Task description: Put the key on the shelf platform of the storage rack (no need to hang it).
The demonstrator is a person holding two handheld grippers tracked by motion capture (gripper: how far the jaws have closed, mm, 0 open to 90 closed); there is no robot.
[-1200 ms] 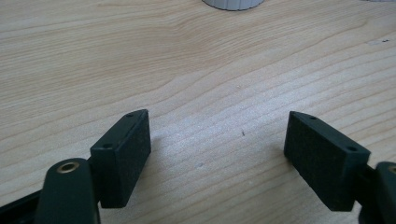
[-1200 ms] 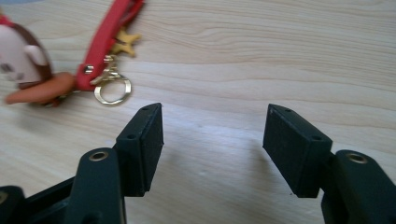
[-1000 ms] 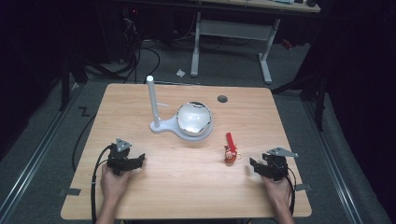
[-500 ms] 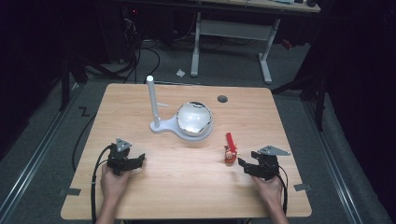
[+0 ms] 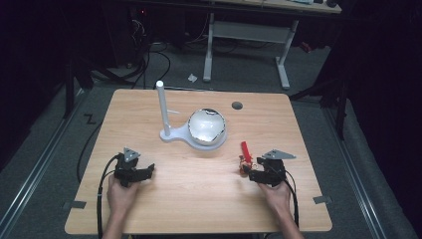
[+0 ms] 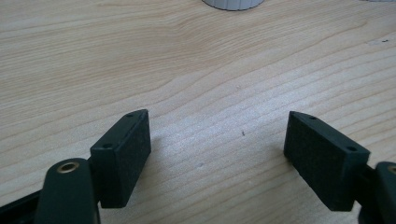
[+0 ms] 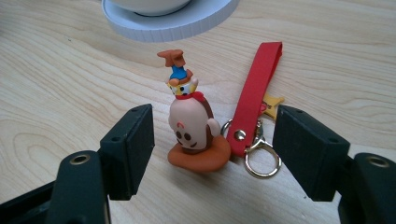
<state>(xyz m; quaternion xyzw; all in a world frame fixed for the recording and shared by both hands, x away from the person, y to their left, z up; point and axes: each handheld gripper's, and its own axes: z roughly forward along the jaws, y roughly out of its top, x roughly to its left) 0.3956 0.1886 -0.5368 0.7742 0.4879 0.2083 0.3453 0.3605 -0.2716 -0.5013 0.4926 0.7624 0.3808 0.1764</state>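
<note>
The right claw (image 7: pixel 212 154), jaws just spread wide, brackets the toy keychain (image 7: pixel 194 128) lying untouched at the centre of the right gripper view on the worktop (image 5: pixel 199 199), so the approach looks finished and closing squarely on the figurine comes next, while the left claw (image 6: pixel 217 154) gapes empty.

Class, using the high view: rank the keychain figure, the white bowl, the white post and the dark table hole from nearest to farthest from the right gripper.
1. Keychain figure, just left of the right gripper.
2. White bowl, up-left on its stand.
3. Dark table hole, near the far edge.
4. White post, farthest left.
</note>
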